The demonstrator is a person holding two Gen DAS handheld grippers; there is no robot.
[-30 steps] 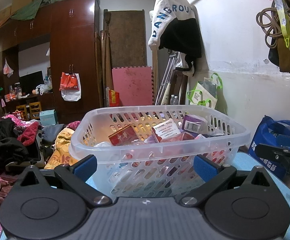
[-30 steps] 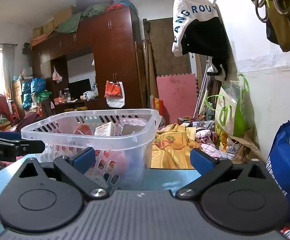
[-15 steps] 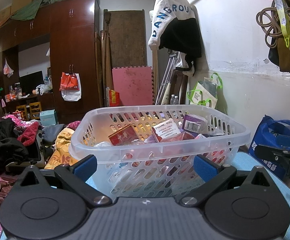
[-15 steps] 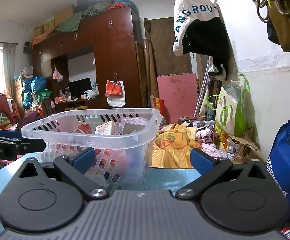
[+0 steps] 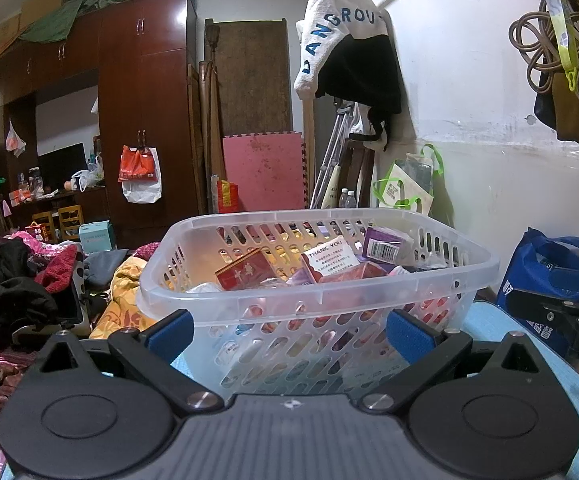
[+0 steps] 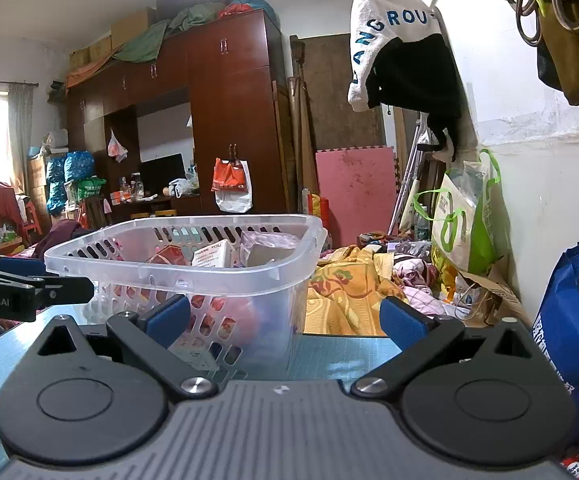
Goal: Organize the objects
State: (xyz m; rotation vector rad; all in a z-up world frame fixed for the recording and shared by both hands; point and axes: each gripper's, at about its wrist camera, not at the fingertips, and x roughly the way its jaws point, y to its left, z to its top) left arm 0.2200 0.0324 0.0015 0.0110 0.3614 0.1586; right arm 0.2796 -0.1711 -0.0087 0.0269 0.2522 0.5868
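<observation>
A clear plastic basket (image 5: 317,292) stands on the light blue table top (image 6: 341,354) and holds several small boxes, among them a red box (image 5: 243,274), a white "THANK YOU" card box (image 5: 329,256) and a purple box (image 5: 385,242). My left gripper (image 5: 289,334) is open and empty, its blue pads just in front of the basket's near wall. My right gripper (image 6: 285,318) is open and empty, to the right of the basket (image 6: 193,276). The left gripper (image 6: 29,292) shows at the left edge of the right wrist view.
A blue bag (image 6: 569,320) stands at the table's right edge. Piled clothes and a yellow blanket (image 6: 345,296) lie beyond the table. A white wall (image 5: 469,120) with hanging clothes is at the right. Wardrobes (image 5: 141,112) stand at the back.
</observation>
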